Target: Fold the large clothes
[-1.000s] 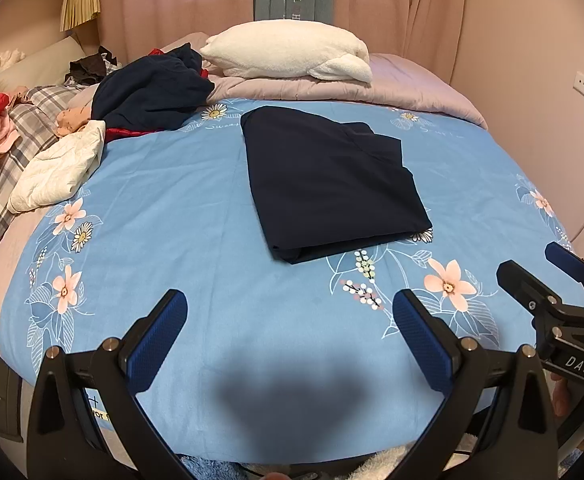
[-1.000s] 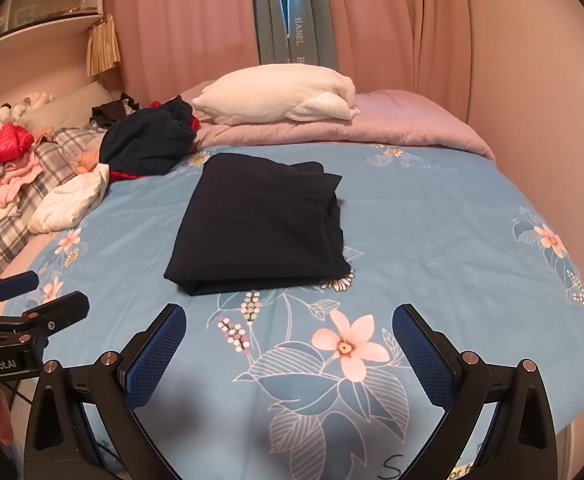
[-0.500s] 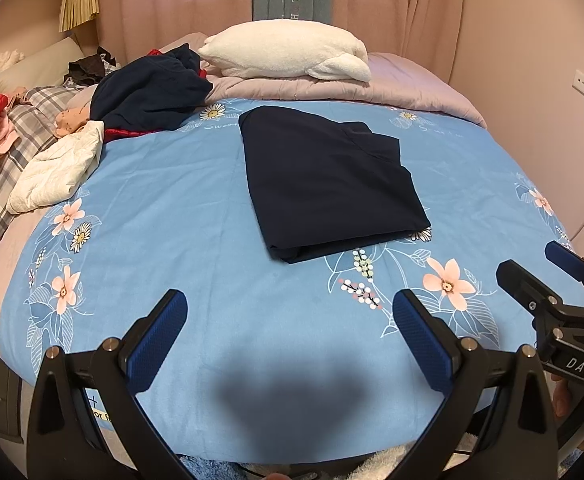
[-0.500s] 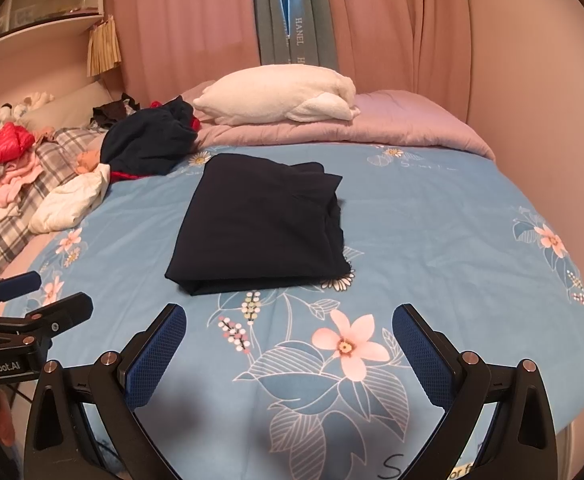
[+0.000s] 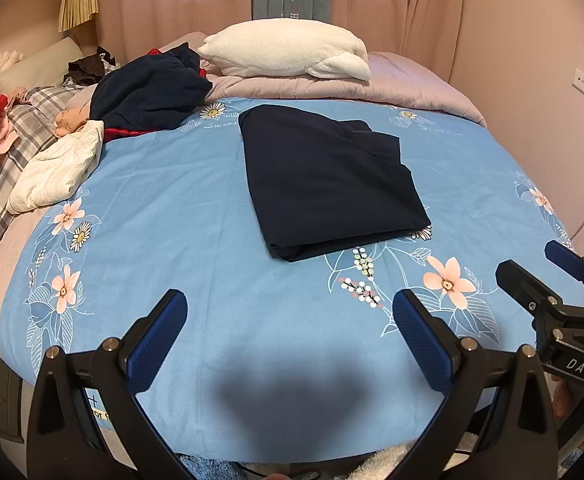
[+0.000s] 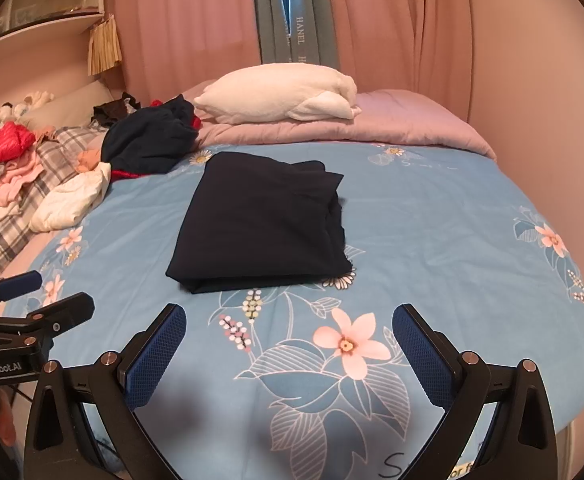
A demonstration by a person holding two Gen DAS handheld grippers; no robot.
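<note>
A dark navy garment (image 5: 328,178) (image 6: 260,224) lies folded into a flat rectangle in the middle of the blue floral bedspread (image 5: 180,208) (image 6: 432,216). My left gripper (image 5: 290,324) hovers open over the near edge of the bed, well short of the garment, with nothing between its blue pads. My right gripper (image 6: 288,338) is open too, empty, just in front of the garment's near edge. Each gripper shows in the other's view: the right one (image 5: 548,276) at the right edge, the left one (image 6: 40,300) at the left edge.
A crumpled navy and red garment (image 5: 148,92) and a cream quilted piece (image 5: 60,168) lie at the bed's left. Further left is a heap of plaid, pink and red clothes (image 6: 8,168). A white pillow (image 5: 288,56) rests on a mauve duvet (image 5: 404,88). The wall stands close on the right.
Almost nothing differs. Both grippers stay open and nearly still; the views drift only slightly. The folded garment has not moved.
</note>
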